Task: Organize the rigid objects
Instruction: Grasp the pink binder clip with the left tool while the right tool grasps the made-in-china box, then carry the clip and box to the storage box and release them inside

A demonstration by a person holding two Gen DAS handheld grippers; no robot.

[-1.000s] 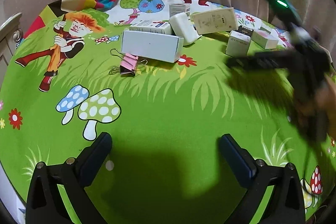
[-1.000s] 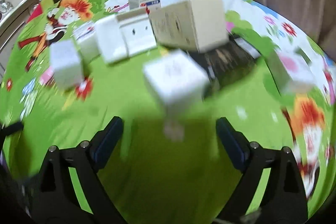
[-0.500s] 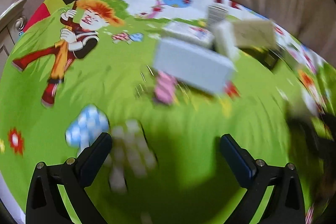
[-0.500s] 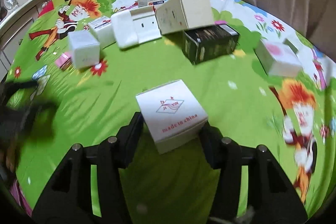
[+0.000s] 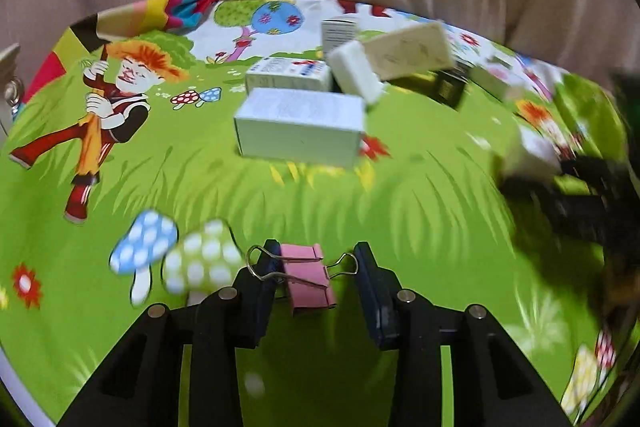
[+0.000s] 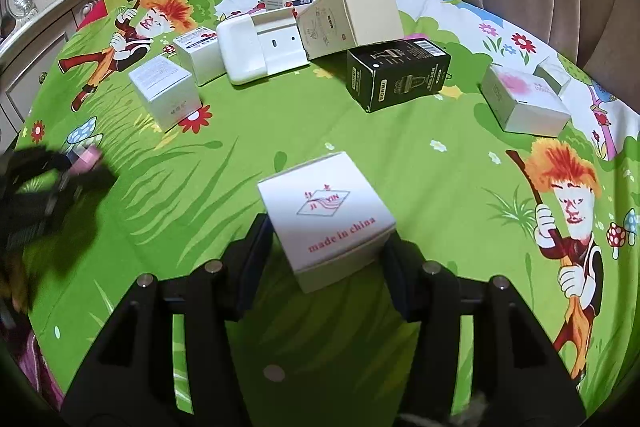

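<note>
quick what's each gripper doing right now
Left gripper: around the pink binder clip, grip cannot be told.
Right gripper: shut on the white box.

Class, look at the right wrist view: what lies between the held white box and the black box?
Only bare green cloth separates the white box from the black box.

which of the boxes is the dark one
The black box, lying on its side right of the tan box, with a barcode and white print. Every other box on the cloth is white, cream or tan.
</note>
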